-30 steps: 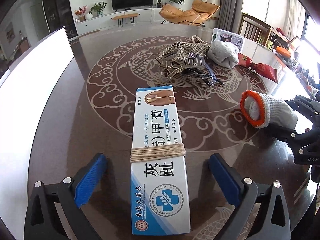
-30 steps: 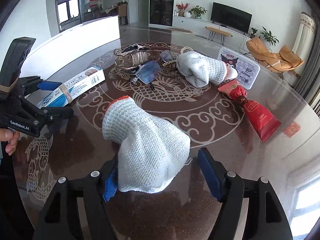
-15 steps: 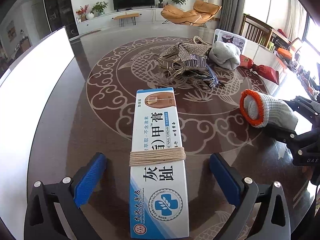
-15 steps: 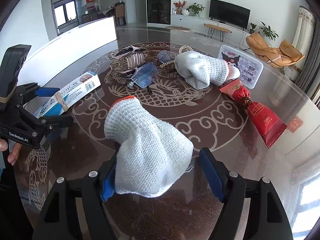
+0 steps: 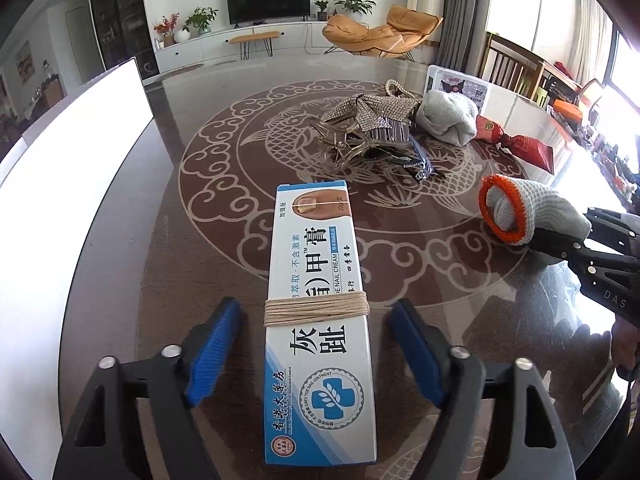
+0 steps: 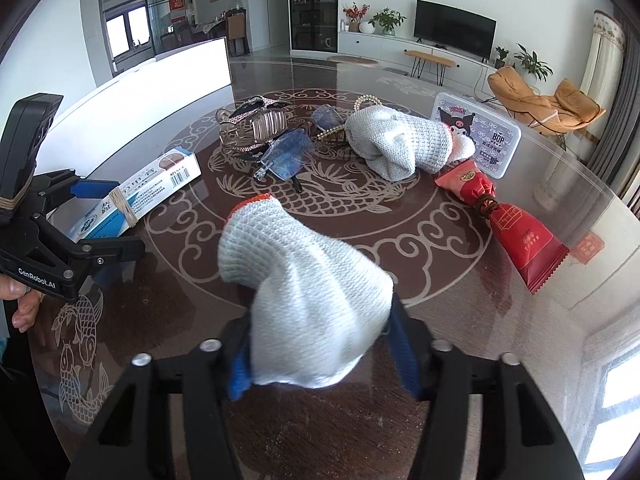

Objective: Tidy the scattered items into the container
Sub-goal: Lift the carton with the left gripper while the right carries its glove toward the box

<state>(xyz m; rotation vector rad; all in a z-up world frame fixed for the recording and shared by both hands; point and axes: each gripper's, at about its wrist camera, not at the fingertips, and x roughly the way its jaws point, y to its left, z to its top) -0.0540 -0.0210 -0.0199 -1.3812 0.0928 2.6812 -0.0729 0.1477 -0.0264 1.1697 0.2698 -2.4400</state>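
Left gripper (image 5: 316,352) open, astride box (image 5: 318,320) reading "GREY TOE NAIL CREAM". Right gripper (image 6: 324,360) clamps glove (image 6: 304,292). Left body marked "GenRobot.AI".

White walls, wall-mounted TV (image 5: 268,1), orange lounge chair (image 5: 380,36) (sunlit), grey curtains (image 5: 460,12)
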